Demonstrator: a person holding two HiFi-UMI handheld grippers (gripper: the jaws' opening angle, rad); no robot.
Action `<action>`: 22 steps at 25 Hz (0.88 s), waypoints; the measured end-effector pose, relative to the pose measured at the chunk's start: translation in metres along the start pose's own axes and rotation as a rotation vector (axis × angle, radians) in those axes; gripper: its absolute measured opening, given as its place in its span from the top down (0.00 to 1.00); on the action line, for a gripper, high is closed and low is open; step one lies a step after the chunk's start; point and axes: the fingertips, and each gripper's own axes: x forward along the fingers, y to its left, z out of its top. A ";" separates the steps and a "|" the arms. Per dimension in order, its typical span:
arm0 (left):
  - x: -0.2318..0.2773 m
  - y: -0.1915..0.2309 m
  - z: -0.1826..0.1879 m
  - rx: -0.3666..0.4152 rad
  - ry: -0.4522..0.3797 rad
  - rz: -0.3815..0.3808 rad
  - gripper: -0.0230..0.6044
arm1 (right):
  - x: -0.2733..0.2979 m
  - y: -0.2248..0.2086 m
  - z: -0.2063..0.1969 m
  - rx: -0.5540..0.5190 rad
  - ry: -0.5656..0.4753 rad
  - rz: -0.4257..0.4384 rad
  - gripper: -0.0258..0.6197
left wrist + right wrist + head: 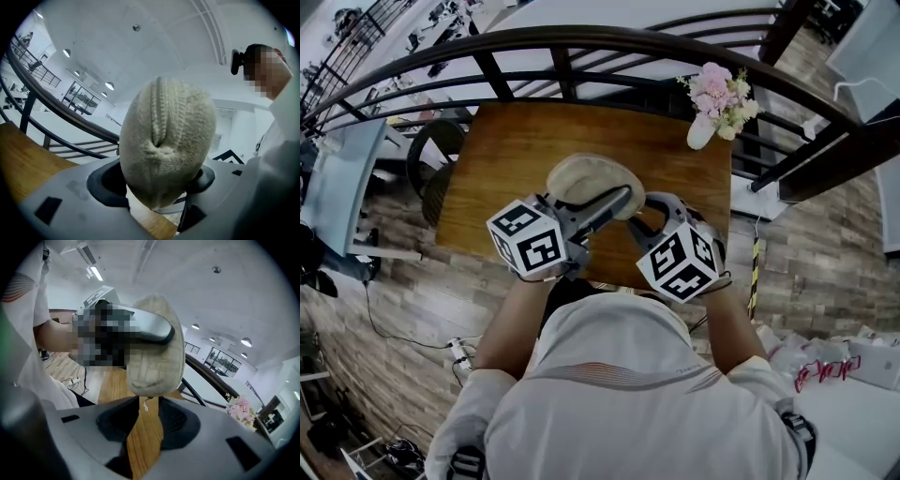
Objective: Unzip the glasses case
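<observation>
Left claw clamped on glasses case (fuzzy, cream); right claw slightly open, zip pull dangling between jaws.

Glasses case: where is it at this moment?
The glasses case sits mid-frame in the head view, over the wooden table, clamped in the left tongs, its zipper pull hanging between the right tongs.

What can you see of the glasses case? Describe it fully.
The glasses case is an oval pouch of beige, fuzzy fabric with a zip along its ridge, seemingly closed. The left gripper clamps one end, holding it above the wooden table. Its small zip pull dangles between the right gripper's parted jaws, not yet pinched.
</observation>
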 end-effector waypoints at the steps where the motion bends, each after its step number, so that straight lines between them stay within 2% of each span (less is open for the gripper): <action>1: 0.001 0.001 -0.002 -0.003 0.001 0.009 0.48 | 0.002 0.000 -0.002 0.000 0.010 -0.011 0.69; 6: 0.003 0.006 -0.008 -0.042 -0.012 0.052 0.48 | 0.007 -0.010 -0.012 -0.037 0.061 -0.123 0.86; 7: 0.003 0.007 -0.008 -0.051 -0.013 0.058 0.48 | 0.009 -0.011 -0.014 -0.051 0.066 -0.142 0.87; 10: 0.003 0.010 -0.010 -0.066 -0.007 0.070 0.48 | 0.012 -0.013 -0.016 -0.057 0.062 -0.155 0.88; 15: 0.000 0.014 -0.013 -0.087 -0.005 0.081 0.49 | 0.015 -0.013 -0.017 0.007 0.021 -0.123 0.88; 22: -0.001 0.012 -0.016 -0.019 0.021 0.085 0.51 | 0.013 -0.022 -0.017 -0.002 -0.003 -0.147 0.88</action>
